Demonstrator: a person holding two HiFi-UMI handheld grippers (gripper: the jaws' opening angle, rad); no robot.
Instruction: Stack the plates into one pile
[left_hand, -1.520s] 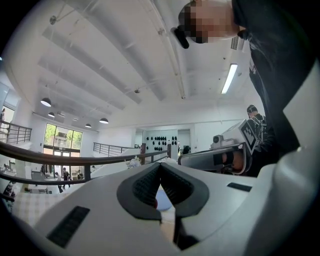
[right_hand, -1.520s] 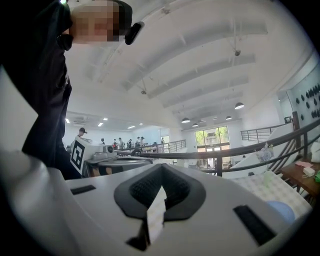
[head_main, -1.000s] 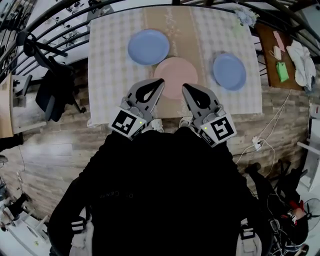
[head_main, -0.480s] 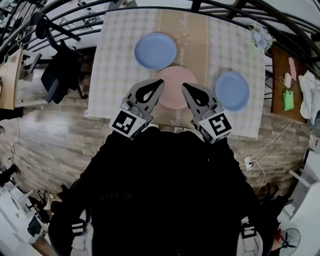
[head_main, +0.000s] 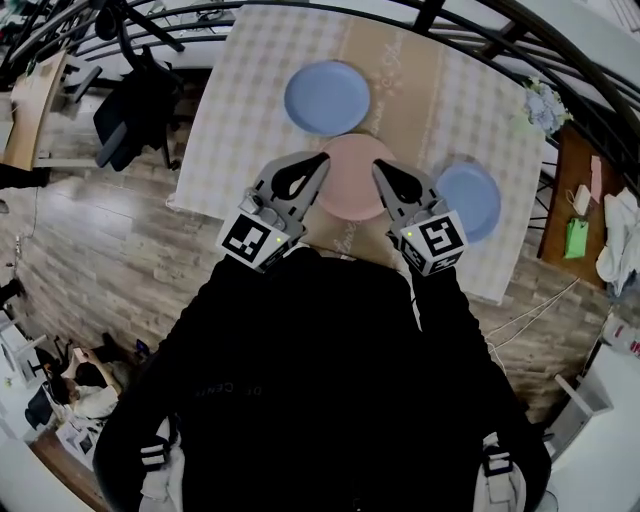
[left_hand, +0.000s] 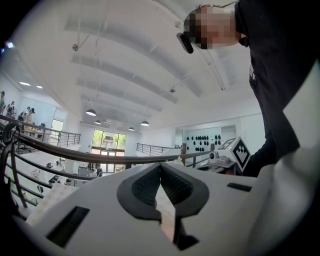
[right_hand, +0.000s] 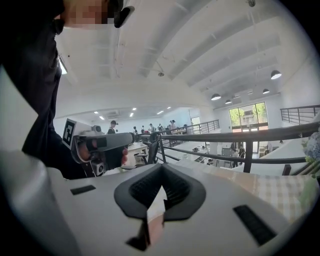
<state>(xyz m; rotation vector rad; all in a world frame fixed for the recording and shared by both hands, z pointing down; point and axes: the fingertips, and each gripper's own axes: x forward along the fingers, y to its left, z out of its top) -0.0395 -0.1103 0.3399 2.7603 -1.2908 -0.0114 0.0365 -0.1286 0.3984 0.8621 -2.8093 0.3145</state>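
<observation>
Grey left hand-held gripper (head_main: 321, 159) and right hand-held gripper (head_main: 379, 166), both clenched empty, tips converging above pink plate (head_main: 352, 180).

- This is a large open indoor hall, set up as a shared work or lab space and not as a home.
- A high white ceiling (left_hand: 125, 60) has long beams and round pendant lamps (left_hand: 90, 112), and there are tall windows (left_hand: 110, 141) at the far end.
- A dark metal railing (right_hand: 225, 136) runs along an upper level, like a mezzanine.
- Distant people (right_hand: 114, 125) stand among desks.
- Underfoot is a wood-pattern floor (head_main: 110, 250), with a table (head_main: 250, 100) under a checked cloth and a black office chair (head_main: 135, 110) beside it.
</observation>
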